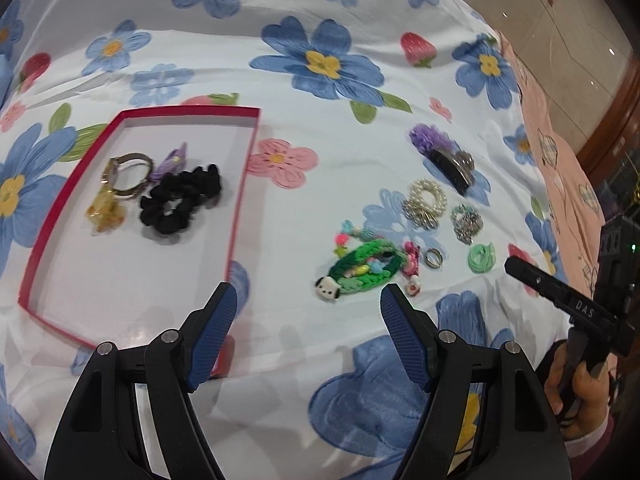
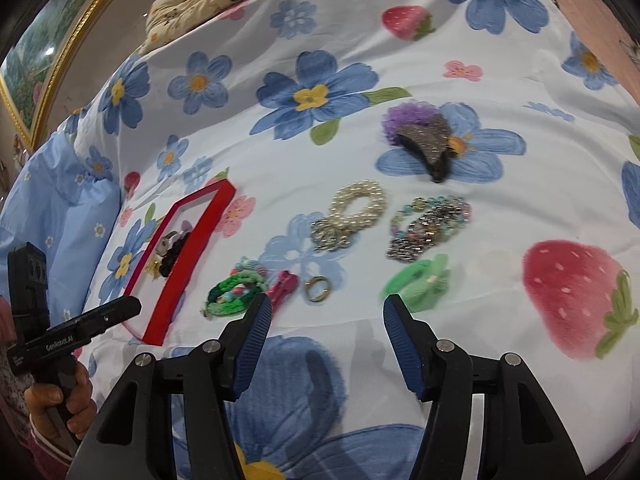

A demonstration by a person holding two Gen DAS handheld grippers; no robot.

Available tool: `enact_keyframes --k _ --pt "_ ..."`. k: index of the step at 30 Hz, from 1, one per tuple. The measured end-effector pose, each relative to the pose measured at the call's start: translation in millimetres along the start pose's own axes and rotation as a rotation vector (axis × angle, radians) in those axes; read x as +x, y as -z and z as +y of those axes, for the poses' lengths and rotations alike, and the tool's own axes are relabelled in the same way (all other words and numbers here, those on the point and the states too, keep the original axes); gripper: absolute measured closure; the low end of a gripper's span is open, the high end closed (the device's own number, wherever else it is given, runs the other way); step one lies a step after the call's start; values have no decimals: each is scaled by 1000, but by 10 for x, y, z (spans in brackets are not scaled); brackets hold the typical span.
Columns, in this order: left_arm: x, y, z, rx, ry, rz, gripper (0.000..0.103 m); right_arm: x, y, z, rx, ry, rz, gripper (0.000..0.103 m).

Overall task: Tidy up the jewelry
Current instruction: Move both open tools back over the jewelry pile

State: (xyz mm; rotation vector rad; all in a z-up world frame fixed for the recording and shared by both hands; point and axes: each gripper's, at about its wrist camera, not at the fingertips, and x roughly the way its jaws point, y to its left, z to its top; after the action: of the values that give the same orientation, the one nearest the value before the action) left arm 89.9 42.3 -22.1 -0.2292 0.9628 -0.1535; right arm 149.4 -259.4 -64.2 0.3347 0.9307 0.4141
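Looking along the left claw [image 1: 308, 312], its blue pads stood well apart with nothing between them, hovering above the flowered bedspread [image 1: 328, 12] between the red tray [image 1: 240, 208] and the loose pile of jewelry. In the tray lay a black scrunchie [image 1: 180, 198], a gold bangle with an amber charm [image 1: 120, 184] and a small purple clip [image 1: 174, 160], all close together at its far end. Just beyond the left claw's right pad sat a green braided bracelet [image 1: 364, 266] with small charms touching it; a gold ring [image 1: 434, 258] and a mint-green band [image 1: 482, 258] lay beside it.

From the right wrist view, the right claw [image 2: 326, 320] was also spread and empty, its jaws opening a little wider, aimed at the bedspread just short of the gold ring [image 2: 318, 288]. The mint-green band [image 2: 420, 280] lay just past its right pad, somewhat blurred, so its exact shape was hard to tell. Farther off were a pearl bracelet [image 2: 356, 204], a beaded chain bracelet [image 2: 430, 222] and a glittery hair claw clip on a purple scrunchie [image 2: 424, 138].

The risk, as I judged it, was the soft, wrinkled cloth: pads closing on the thin ring could pinch fabric instead and drag neighbouring pieces, or the ring could slip flat and escape. The tangled charms by the green bracelet could also lift together.
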Motion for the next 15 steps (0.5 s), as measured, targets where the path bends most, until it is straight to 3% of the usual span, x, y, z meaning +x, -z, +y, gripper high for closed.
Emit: enact_keyframes --k 15 --pt "405 -161 -233 109 5 46 30 174 -285 -513 81 105 -42 46"
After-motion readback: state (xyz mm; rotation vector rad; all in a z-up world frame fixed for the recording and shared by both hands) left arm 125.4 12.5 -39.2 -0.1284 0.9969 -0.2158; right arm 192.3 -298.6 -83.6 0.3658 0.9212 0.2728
